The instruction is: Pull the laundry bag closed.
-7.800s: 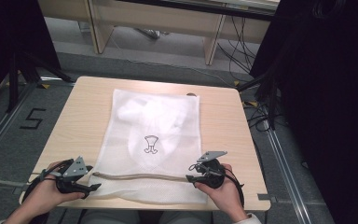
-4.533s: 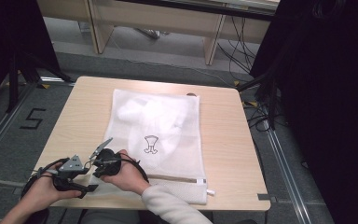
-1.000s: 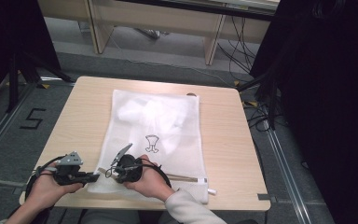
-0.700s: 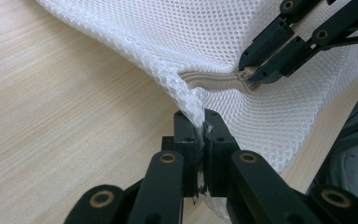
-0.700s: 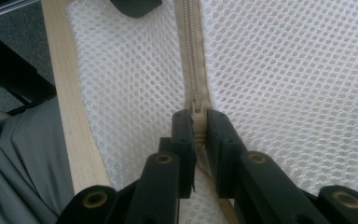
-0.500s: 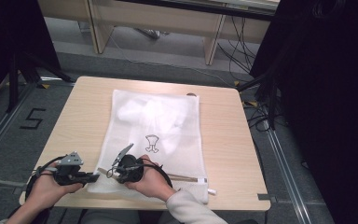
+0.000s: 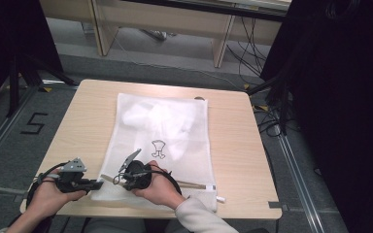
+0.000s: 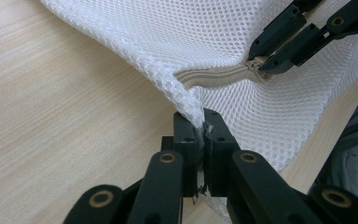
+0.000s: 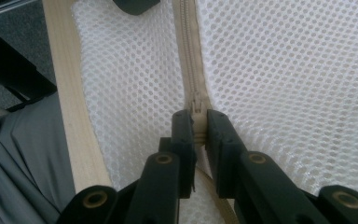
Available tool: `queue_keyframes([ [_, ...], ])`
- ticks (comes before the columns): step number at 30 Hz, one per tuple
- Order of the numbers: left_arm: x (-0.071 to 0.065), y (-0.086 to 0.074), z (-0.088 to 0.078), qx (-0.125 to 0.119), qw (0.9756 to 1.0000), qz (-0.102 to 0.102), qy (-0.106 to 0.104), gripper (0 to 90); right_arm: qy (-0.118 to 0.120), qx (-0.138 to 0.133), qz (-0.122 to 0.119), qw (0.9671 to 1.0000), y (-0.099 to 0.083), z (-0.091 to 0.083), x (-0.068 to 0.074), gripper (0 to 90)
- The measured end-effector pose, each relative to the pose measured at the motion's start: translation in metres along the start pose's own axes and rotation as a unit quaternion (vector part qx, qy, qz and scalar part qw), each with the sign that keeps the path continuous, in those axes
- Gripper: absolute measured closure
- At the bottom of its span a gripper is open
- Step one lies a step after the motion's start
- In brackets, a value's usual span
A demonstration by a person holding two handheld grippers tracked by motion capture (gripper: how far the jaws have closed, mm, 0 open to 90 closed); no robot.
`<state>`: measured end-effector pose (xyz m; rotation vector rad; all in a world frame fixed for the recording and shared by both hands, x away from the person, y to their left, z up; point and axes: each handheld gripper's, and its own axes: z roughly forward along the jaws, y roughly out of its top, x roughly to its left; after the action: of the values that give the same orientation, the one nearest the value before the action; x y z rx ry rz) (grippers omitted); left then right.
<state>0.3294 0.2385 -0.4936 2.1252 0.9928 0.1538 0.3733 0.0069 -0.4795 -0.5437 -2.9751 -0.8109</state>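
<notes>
The left gripper [image 8: 200,135] is clamped on the corner of the white mesh bag [image 8: 223,42]. The right gripper [image 9: 198,122] pinches the zipper slider [image 9: 196,105]. The high view shows the bag [image 7: 167,131] flat at mid-frame on the desk [image 7: 233,145].

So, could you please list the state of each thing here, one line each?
Mesh bag: flat on the table, something white inside.
Zipper: partly closed.
Zipper slider: pinched by the right gripper.
Left gripper: shut on the mesh bag's corner.
</notes>
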Motion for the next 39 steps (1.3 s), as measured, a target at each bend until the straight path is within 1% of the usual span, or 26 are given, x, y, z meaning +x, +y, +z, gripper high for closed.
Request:
queue_keyframes([
  [1, 0.0, 0.0, 0.0, 0.0, 1.0, -0.001, 0.001, 84.9, 0.0, -0.001, -0.002, 1.0, 0.0, 0.0, 0.0, 82.4],
  [2, -0.001, 0.0, 0.001, -0.008, 0.9999, -0.01, 0.0, 84.9, -0.002, -0.001, -0.001, 1.0, 0.0, -0.001, -0.001, 82.5],
  [3, 0.0, 0.0, 0.0, 0.001, 1.0, -0.003, 0.001, 84.9, 0.004, -0.002, -0.004, 1.0, -0.001, -0.002, -0.002, 82.5],
  [4, 0.001, 0.0, -0.001, 0.01, 0.9999, 0.001, -0.002, 84.9, 0.0, -0.001, 0.001, 1.0, -0.002, -0.002, -0.002, 82.5],
  [5, 0.001, 0.0, -0.001, 0.01, 0.9999, 0.001, -0.002, 84.8, -0.001, -0.001, 0.001, 1.0, -0.002, -0.003, -0.002, 82.5],
  [6, 0.001, 0.0, 0.0, 0.0, 1.0, -0.005, -0.002, 84.8, 0.002, -0.003, -0.004, 1.0, -0.003, -0.004, -0.004, 82.5],
  [7, 0.001, 0.0, 0.0, 0.007, 1.0, -0.004, -0.003, 84.8, 0.0, -0.003, -0.001, 1.0, -0.003, -0.004, -0.004, 82.5],
  [8, 0.001, 0.0, 0.0, 0.007, 1.0, -0.004, -0.003, 84.8, -0.002, -0.003, 0.002, 1.0, -0.003, -0.004, -0.003, 82.4],
  [9, 0.0, 0.0, 0.001, 0.0, 1.0, -0.004, 0.002, 84.8, -0.002, -0.002, 0.004, 1.0, -0.004, -0.005, -0.003, 82.5],
  [10, 0.0, -0.001, 0.001, -0.003, 1.0, -0.005, 0.001, 84.7, -0.003, 0.0, 0.005, 1.0, -0.004, -0.005, -0.003, 82.5],
  [11, 0.001, 0.0, 0.001, 0.001, 1.0, -0.002, 0.001, 84.8, -0.002, -0.001, 0.005, 1.0, -0.004, -0.006, -0.003, 82.5],
  [12, 0.001, 0.0, -0.001, 0.01, 0.9999, -0.001, 0.002, 84.8, -0.001, -0.002, 0.0, 1.0, -0.004, -0.006, -0.004, 82.5],
  [13, 0.001, 0.0, -0.001, 0.01, 0.9999, -0.001, 0.002, 84.7, -0.003, -0.002, -0.002, 1.0, -0.004, -0.006, -0.004, 82.4],
  [14, 0.001, 0.0, 0.001, 0.002, 1.0, -0.003, 0.0, 84.7, -0.002, -0.001, -0.003, 1.0, -0.004, -0.006, -0.004, 82.5],
  [15, 0.001, -0.001, 0.001, -0.001, 1.0, -0.004, -0.001, 84.7, 0.0, -0.001, -0.002, 1.0, -0.004, -0.006, -0.004, 82.5],
  [23, 0.001, 0.0, 0.001, 0.002, 1.0, 0.0, 0.0, 84.6, -0.004, -0.002, -0.003, 1.0, -0.005, -0.008, -0.004, 82.5],
  [24, -0.001, 0.0, 0.001, 0.003, 1.0, -0.008, 0.002, 84.6, -0.005, -0.002, -0.002, 1.0, -0.005, -0.008, -0.004, 82.5],
  [25, 0.001, 0.0, 0.0, 0.01, 0.9999, 0.003, -0.001, 84.6, -0.007, 0.001, 0.002, 1.0, -0.005, -0.009, -0.004, 82.5],
  [26, 0.001, -0.001, 0.001, -0.001, 1.0, 0.0, 0.0, 84.6, -0.003, 0.0, 0.002, 1.0, -0.005, -0.01, -0.004, 82.5],
  [29, 0.001, -0.001, 0.001, 0.0, 1.0, 0.001, 0.002, 84.6, -0.006, 0.001, 0.004, 1.0, -0.006, -0.011, -0.004, 82.5],
  [30, 0.001, 0.0, 0.001, 0.002, 1.0, 0.002, 0.003, 84.6, -0.006, -0.001, -0.001, 1.0, -0.006, -0.011, -0.005, 82.5],
  [31, 0.001, -0.001, 0.001, 0.002, 1.0, -0.007, 0.002, 84.6, -0.008, 0.0, 0.0, 1.0, -0.006, -0.011, -0.005, 82.4],
  [34, 0.001, -0.001, 0.001, 0.006, 1.0, -0.006, 0.002, 84.6, -0.007, 0.001, 0.002, 1.0, -0.007, -0.012, -0.005, 82.5],
  [37, 0.001, -0.001, 0.001, 0.001, 1.0, 0.0, 0.003, 84.5, -0.009, 0.001, 0.001, 1.0, -0.008, -0.013, -0.006, 82.5],
  [38, 0.001, -0.001, 0.001, 0.001, 1.0, -0.006, 0.003, 84.6, -0.01, 0.001, 0.001, 0.9999, -0.008, -0.013, -0.006, 82.4],
  [39, 0.001, -0.001, 0.001, 0.003, 1.0, -0.006, 0.002, 84.6, -0.008, 0.002, 0.0, 1.0, -0.008, -0.014, -0.006, 82.5],
])
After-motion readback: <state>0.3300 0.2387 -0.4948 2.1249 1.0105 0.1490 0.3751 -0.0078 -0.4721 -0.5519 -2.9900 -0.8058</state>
